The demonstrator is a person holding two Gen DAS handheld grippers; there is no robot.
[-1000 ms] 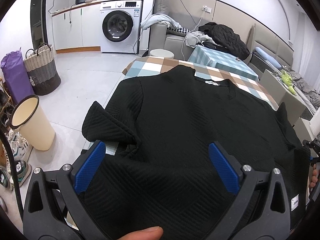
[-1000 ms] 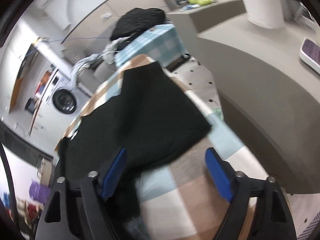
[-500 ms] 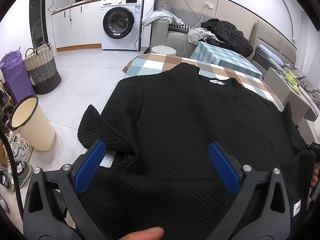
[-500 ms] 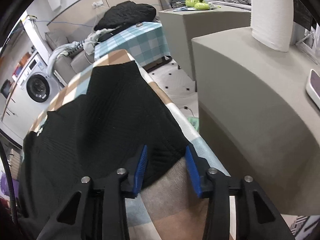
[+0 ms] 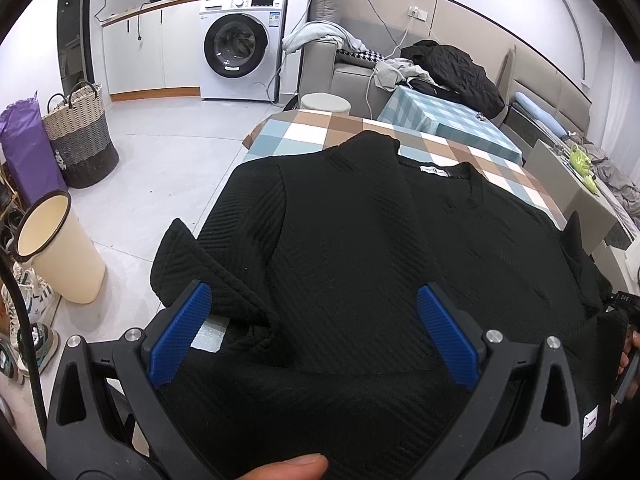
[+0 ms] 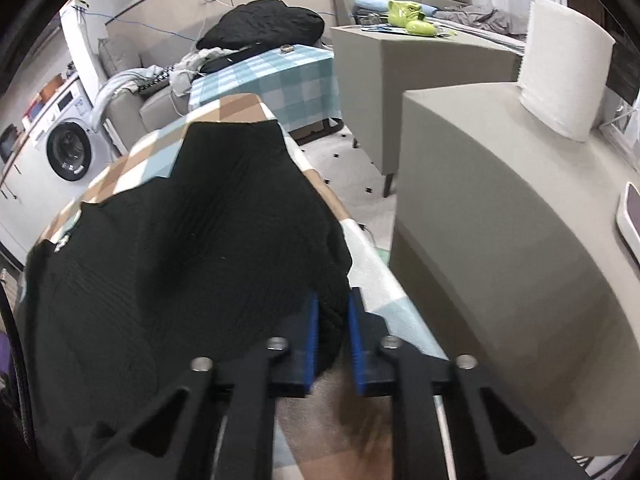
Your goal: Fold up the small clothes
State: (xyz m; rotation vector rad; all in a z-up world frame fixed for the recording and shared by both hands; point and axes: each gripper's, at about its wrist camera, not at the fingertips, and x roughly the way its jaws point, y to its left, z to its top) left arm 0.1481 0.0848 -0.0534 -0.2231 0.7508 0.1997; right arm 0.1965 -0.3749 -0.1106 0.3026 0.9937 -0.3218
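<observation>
Left claw [image 5: 314,330]: spread wide above the near hem of the black sweater [image 5: 360,248], blue pads [image 5: 180,336] gripping nothing.
Right claw [image 6: 333,338]: pinched narrow on a bunched edge of the sweater at its right side.
Sweater: lies across the checked worktop [image 5: 320,128], neck label away from the camera, left sleeve folded up near the worktop's edge.
Beyond: cream bin [image 5: 60,248], woven basket [image 5: 80,136], washing machine [image 5: 240,44].
</observation>
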